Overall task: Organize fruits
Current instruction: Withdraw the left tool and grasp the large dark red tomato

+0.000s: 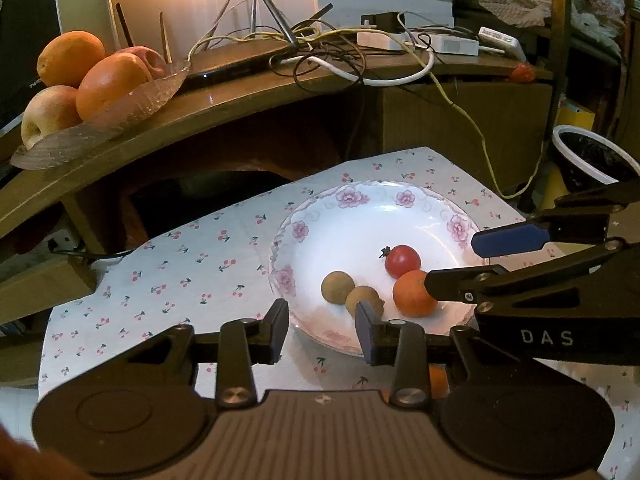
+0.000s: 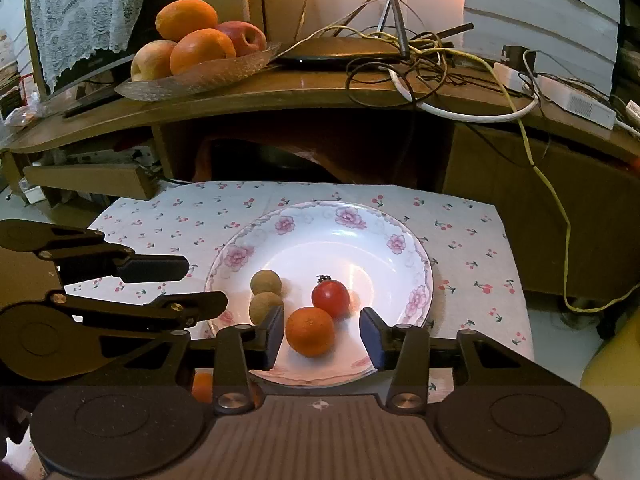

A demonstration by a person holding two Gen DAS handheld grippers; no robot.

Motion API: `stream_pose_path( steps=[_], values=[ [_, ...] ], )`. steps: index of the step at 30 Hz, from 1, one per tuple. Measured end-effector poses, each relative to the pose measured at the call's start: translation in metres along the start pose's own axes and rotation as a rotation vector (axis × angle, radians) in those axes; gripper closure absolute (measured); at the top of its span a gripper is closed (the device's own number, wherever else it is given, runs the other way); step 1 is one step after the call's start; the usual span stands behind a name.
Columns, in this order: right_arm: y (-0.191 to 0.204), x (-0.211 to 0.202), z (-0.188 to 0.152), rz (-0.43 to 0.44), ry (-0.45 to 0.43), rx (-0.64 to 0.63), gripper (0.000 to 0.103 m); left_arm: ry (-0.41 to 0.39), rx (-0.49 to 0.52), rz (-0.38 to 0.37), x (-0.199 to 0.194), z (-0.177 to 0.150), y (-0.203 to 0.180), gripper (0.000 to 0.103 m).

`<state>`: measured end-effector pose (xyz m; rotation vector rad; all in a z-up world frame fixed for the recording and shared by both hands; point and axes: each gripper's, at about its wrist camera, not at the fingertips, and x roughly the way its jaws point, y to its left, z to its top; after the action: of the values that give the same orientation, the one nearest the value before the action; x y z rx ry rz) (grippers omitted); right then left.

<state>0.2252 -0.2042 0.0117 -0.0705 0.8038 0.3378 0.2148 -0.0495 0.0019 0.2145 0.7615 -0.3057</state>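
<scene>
Orange (image 2: 310, 331) on plate (image 2: 376, 248), round, no long axis, between right tool (image 2: 322, 334) pads, untouched, gaps both sides. Tomato (image 2: 330, 299) just beyond, stem pointing away; two brown fruits (image 2: 266, 300) left. Left tool (image 1: 322, 330) narrow, empty, over plate's near rim. Bare cloth (image 2: 472, 264) right.
</scene>
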Motion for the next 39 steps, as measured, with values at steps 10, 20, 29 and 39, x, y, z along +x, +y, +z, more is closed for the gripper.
stream_pose_path(
  steps=[10,20,29,39],
  values=[
    [0.013,-0.005,-0.002,0.015,-0.006,-0.040,0.055,-0.002,0.014,0.005,-0.011,-0.006,0.006,0.060],
    [0.026,-0.011,-0.014,0.051,0.021,-0.093,0.055,0.008,0.054,-0.014,-0.039,-0.034,0.019,0.053],
    [0.036,-0.024,-0.041,0.132,0.089,-0.153,0.055,0.072,0.067,-0.019,-0.050,-0.078,0.042,0.053],
    [0.038,-0.022,-0.048,0.165,0.116,-0.161,0.054,0.079,0.003,0.015,-0.036,-0.086,0.064,0.053]
  ],
)
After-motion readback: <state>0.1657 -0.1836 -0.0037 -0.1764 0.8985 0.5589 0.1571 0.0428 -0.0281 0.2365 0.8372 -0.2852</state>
